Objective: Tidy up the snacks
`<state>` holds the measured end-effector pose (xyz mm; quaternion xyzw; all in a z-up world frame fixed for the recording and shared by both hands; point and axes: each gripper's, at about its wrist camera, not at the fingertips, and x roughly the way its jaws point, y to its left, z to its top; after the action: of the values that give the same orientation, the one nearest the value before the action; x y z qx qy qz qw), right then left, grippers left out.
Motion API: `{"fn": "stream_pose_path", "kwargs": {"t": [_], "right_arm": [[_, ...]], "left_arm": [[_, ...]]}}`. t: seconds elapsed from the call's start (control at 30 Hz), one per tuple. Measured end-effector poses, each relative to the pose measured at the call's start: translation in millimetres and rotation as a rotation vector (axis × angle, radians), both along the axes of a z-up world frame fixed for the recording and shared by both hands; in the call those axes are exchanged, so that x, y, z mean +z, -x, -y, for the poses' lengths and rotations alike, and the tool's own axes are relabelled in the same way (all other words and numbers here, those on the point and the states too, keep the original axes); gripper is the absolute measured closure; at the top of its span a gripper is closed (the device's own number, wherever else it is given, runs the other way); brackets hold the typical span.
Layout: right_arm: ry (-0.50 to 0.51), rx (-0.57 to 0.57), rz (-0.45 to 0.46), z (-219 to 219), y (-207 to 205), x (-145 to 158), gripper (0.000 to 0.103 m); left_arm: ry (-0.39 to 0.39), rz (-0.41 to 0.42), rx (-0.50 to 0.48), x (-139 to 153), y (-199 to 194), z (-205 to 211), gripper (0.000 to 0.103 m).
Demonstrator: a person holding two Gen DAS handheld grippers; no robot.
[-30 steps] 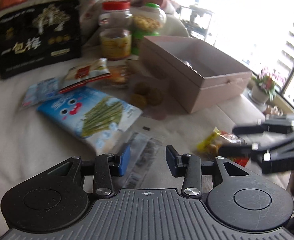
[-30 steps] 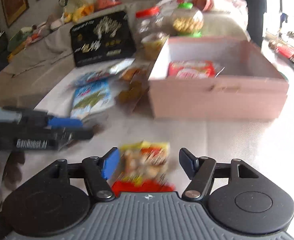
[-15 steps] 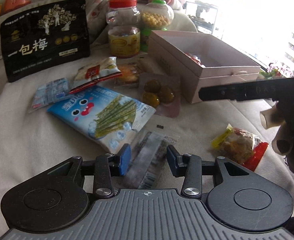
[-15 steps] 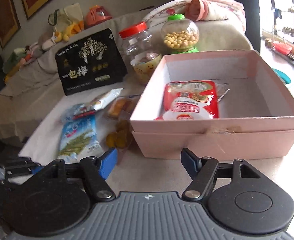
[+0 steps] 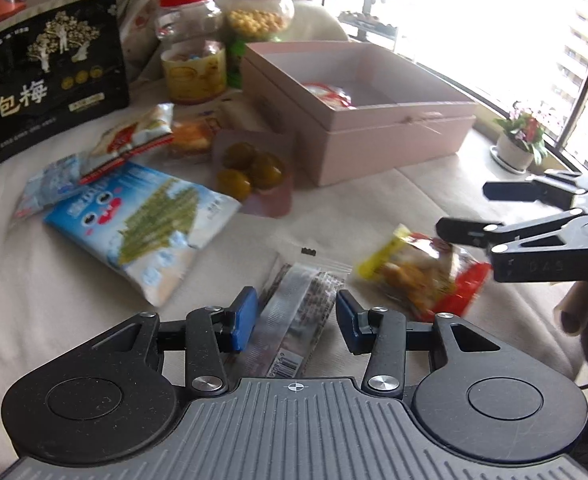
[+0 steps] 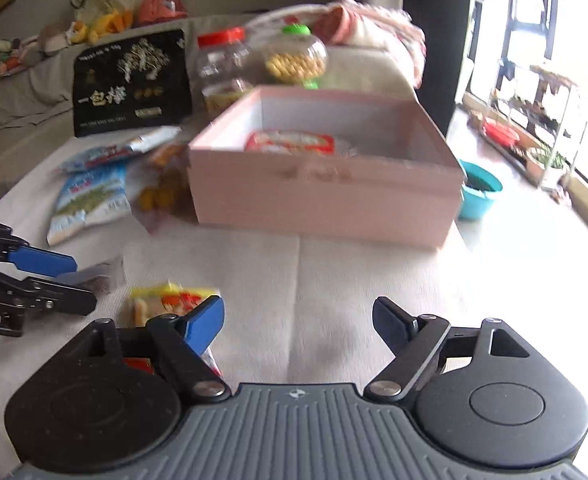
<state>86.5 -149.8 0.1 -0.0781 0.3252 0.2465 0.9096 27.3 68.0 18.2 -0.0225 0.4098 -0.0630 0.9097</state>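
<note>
Lying flat on the cream cloth (image 5: 33, 280), a clear-wrapped snack bar (image 5: 294, 312) sat between the left gripper's (image 5: 296, 318) opening jaws, pads not pressing it. Just beside it lay a yellow-and-red snack packet (image 5: 414, 268), under the right gripper (image 6: 298, 322), whose jaws were spreading with nothing between them. Farther back stood the open pink box (image 6: 326, 196), jars (image 5: 191, 56) behind it, bright windows (image 6: 534, 40) along the cloth's right edge.
</note>
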Motion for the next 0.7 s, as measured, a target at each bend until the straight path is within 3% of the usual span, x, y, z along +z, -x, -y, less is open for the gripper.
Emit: {"fn": "stream_pose_path", "kwargs": {"t": [0.4,0.7], "right_arm": [[-0.119,-0.077,-0.103,20,-3,-6,0.019],[-0.165,-0.058,-0.088,20,2,-13,0.004]], "left_arm": [[-0.001,-0.015,-0.006,1,17,8,0.052],[0.014,-0.002,-0.002,0,23,3,0.051]]}}
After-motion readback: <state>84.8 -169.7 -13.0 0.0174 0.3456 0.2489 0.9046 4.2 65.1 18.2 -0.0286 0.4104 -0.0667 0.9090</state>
